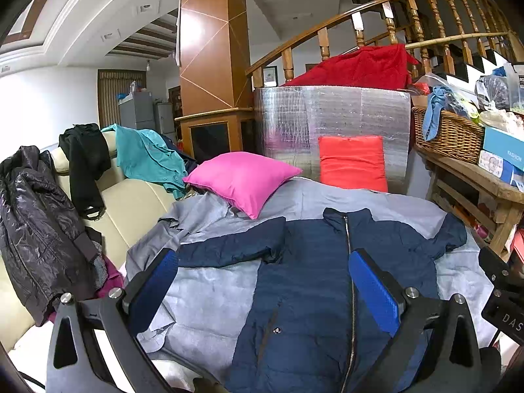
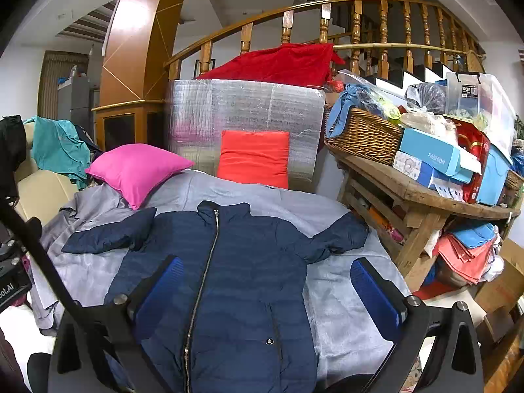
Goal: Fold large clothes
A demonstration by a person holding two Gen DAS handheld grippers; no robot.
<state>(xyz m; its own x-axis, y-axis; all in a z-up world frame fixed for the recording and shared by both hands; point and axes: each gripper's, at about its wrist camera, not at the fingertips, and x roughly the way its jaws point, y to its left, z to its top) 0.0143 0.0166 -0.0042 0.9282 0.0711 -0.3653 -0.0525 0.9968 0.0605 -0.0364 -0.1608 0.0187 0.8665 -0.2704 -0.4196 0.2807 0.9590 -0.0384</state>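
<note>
Navy quilted zip jacket (image 2: 229, 278) flat, front up, on grey sheet (image 2: 344, 308), sleeves spread left/right. Soft, light, puffy, slippery shell. Pinch sleeve cuff or hem edge. Left tongs (image 1: 262, 285), right tongs (image 2: 267, 290): spread wide, empty, above jacket.

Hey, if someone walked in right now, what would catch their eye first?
Probably the navy puffer jacket, spread flat and zipped on the grey sheet, sleeves out. Behind it, a bright pink pillow lies at the sheet's left corner, and an orange-red cushion leans upright against the silver foil panel.
</note>
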